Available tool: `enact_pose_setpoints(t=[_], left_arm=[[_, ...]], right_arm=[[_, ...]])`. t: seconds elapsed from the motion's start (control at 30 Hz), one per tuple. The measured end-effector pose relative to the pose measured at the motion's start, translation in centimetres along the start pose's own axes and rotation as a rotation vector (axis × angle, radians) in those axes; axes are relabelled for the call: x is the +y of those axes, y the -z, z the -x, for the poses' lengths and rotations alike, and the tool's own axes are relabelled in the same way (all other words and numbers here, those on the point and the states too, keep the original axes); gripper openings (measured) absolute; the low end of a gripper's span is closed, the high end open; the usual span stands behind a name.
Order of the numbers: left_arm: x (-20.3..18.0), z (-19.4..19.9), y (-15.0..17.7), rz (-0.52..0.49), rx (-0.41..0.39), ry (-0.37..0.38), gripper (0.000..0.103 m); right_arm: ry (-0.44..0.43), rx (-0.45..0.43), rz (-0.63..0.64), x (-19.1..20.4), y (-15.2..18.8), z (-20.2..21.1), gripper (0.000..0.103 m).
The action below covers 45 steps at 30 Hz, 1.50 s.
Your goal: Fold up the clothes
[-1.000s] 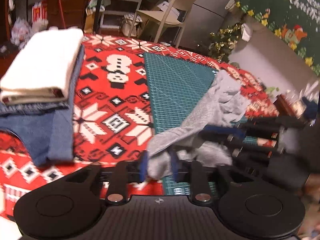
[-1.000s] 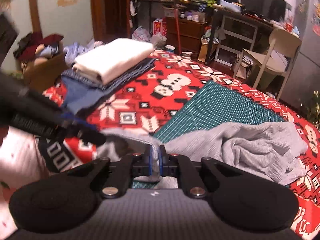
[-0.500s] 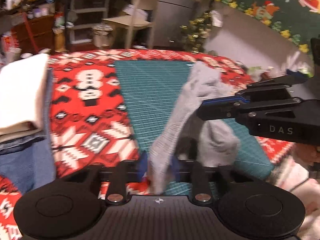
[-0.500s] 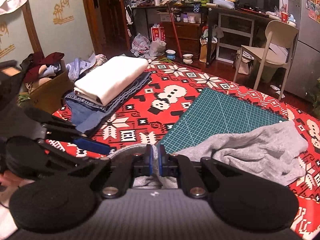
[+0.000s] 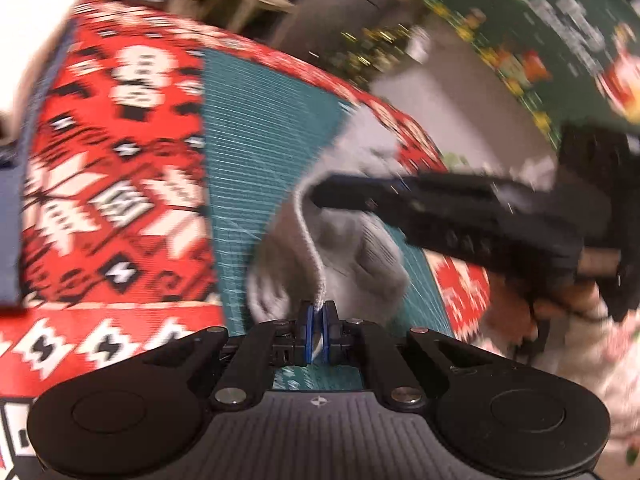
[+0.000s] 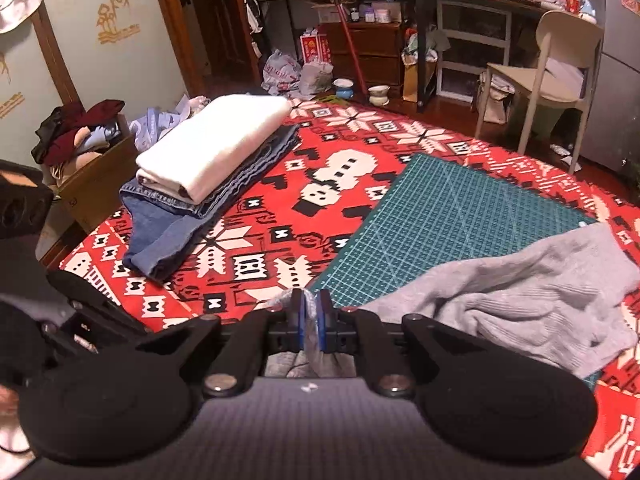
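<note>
Across the red patterned table, folded clothes are stacked far left, while the grey garment, crumpled on the green mat, is pinched by both clenched grippers; thin edge-grips could slip under tension.

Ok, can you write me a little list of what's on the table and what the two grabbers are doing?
left gripper: shut on the grey garment
right gripper: shut on the same grey garment
grey garment: crumpled, partly on the green cutting mat
folded pile: white cloth on top of blue jeans
table cover: red patterned cloth
</note>
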<state>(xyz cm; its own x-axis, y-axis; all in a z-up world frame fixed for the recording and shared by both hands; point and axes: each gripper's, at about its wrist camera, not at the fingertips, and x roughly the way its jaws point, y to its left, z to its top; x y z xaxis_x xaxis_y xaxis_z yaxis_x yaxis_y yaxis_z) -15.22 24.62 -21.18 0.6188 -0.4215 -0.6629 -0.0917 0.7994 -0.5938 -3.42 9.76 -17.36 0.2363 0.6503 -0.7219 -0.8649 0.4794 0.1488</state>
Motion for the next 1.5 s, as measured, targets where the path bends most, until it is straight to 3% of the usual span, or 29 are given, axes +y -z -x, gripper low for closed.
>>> enact_pose_setpoints(t=[0.07,0.13,0.2,0.47,0.7,0.9,1.07,1.13,1.17,1.23,1.5], left_arm=[[1.1,0.5,-0.1,0.065,-0.029,-0.005,0.004],[2.5,1.0,-0.2,0.12,-0.044,-0.018,0.004],[3.3,1.1,-0.2,0.139,-0.05,-0.065,0.004],[4.4,2.3,-0.3,0.191,-0.1,-0.144,0.007],[0.8,4.2,-0.3,0.041,-0.134,-0.181,0.007],[-1.6,2.0,0.3,-0.075,-0.059,-0.217,0.019],[-2.4,-0.2,0.5,-0.107,-0.035,-0.286,0.024],[-2.5,-0.7,0.5,-0.113,-0.025,-0.327,0.022],[-2.4,-0.8,0.5,-0.118,-0.021,-0.347,0.005],[-2.1,-0.7,0.5,-0.125,-0.027,-0.401,0.004],[-1.8,2.7,1.0,-0.168,-0.089,-0.328,0.004]], right_arm=[[0.002,0.009,-0.024,-0.3,-0.2,-0.8,0.008],[-0.003,0.019,-0.071,-1.0,-0.4,-1.7,0.019],[0.003,0.021,-0.123,-1.9,-0.4,-2.3,0.024],[-0.012,-0.014,-0.272,-4.0,-0.1,-1.5,0.025],[-0.065,-0.005,-0.236,-3.2,1.0,1.2,0.025],[-0.046,0.056,-0.054,0.1,2.6,-0.1,0.025],[-0.079,0.045,-0.15,-1.1,2.1,-0.6,0.022],[-0.091,0.04,-0.188,-1.6,1.9,-0.8,0.003],[-0.098,0.038,-0.207,-1.9,1.8,-0.9,0.003],[-0.111,0.034,-0.245,-2.4,1.6,-1.1,0.003],[-0.225,0.01,-0.577,-8.5,3.2,0.5,0.003]])
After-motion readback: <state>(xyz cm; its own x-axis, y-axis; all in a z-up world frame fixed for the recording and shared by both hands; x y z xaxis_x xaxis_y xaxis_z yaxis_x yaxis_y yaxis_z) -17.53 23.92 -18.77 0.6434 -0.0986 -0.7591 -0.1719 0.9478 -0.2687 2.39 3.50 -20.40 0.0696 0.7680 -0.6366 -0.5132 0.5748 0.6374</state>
